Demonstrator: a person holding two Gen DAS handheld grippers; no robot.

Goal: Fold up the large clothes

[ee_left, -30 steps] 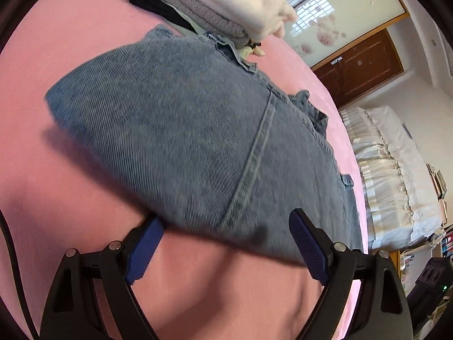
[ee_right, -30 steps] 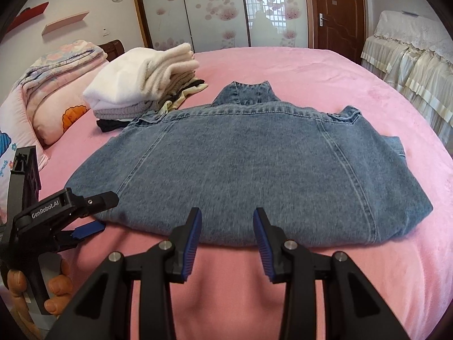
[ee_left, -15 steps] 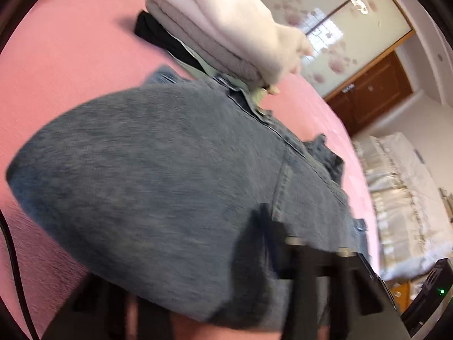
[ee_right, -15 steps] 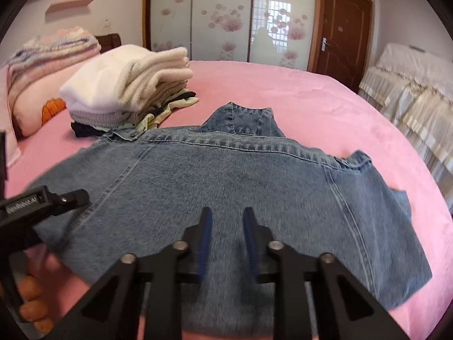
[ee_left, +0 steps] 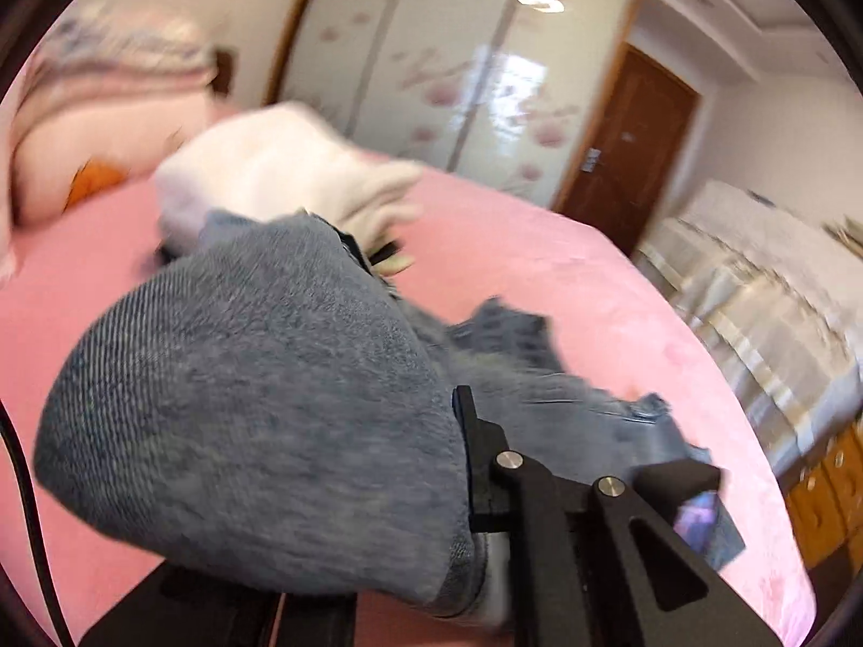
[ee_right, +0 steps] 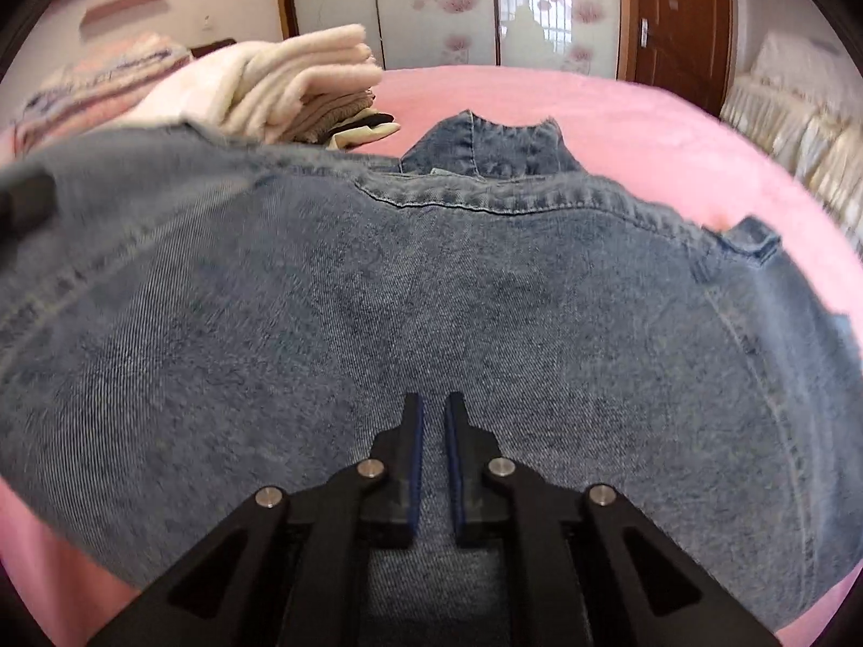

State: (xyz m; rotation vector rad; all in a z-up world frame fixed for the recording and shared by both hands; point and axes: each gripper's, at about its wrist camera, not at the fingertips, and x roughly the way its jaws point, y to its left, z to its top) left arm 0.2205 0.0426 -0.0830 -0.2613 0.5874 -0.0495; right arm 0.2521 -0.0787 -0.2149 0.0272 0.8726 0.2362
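Observation:
A blue denim jacket lies back up on the pink bed, collar at the far side. My right gripper is at the jacket's near hem, its jaws closing to a narrow gap with denim pinched between the blue pads. In the left wrist view, my left gripper is shut on the jacket's side edge. The denim jacket bulges up over the left finger and hides it, and only the right finger shows. That side of the jacket is raised off the bed.
A pile of folded clothes, white on top, sits at the bed's far left, just past the jacket's shoulder. Pillows and a quilt lie further left. A lace-covered couch stands right of the bed, with wardrobe doors behind.
My left gripper closed on the jacket's side edge and lifted it, rolling as it rose. My right gripper moved forward over the near hem and its jaws narrowed onto the denim.

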